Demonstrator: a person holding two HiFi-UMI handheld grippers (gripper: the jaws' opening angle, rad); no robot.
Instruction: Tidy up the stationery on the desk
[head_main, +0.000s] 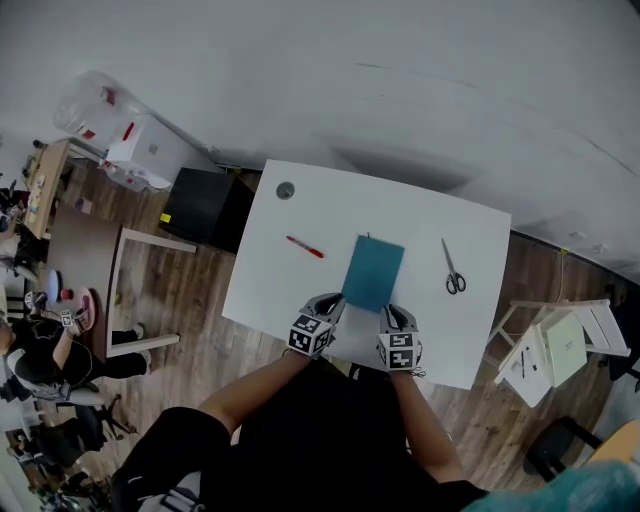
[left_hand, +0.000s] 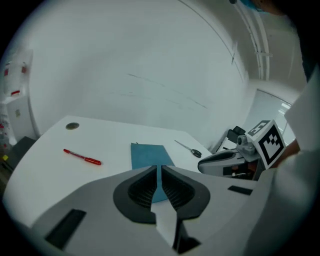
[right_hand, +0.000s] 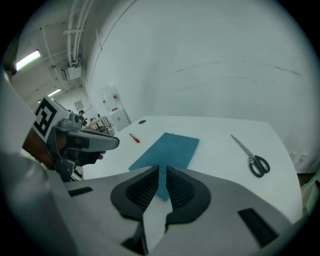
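Note:
On the white desk (head_main: 300, 290) lie a teal notebook (head_main: 373, 272), a red pen (head_main: 305, 247) to its left and scissors (head_main: 453, 270) to its right. Both grippers hover at the desk's near edge, just short of the notebook's near end. My left gripper (head_main: 333, 303) is shut and empty; past its jaws I see the notebook (left_hand: 147, 155), the pen (left_hand: 82, 157) and the scissors (left_hand: 190, 148). My right gripper (head_main: 393, 314) is also shut on nothing, facing the notebook (right_hand: 170, 150), with the scissors (right_hand: 252, 156) at right and the pen (right_hand: 134, 138) at far left.
A round cable hole (head_main: 286, 190) sits in the desk's far left corner. A black box (head_main: 205, 207) stands on the floor left of the desk, a white folding stand (head_main: 555, 345) to its right. Another table (head_main: 85, 260) and a seated person (head_main: 40, 350) are far left.

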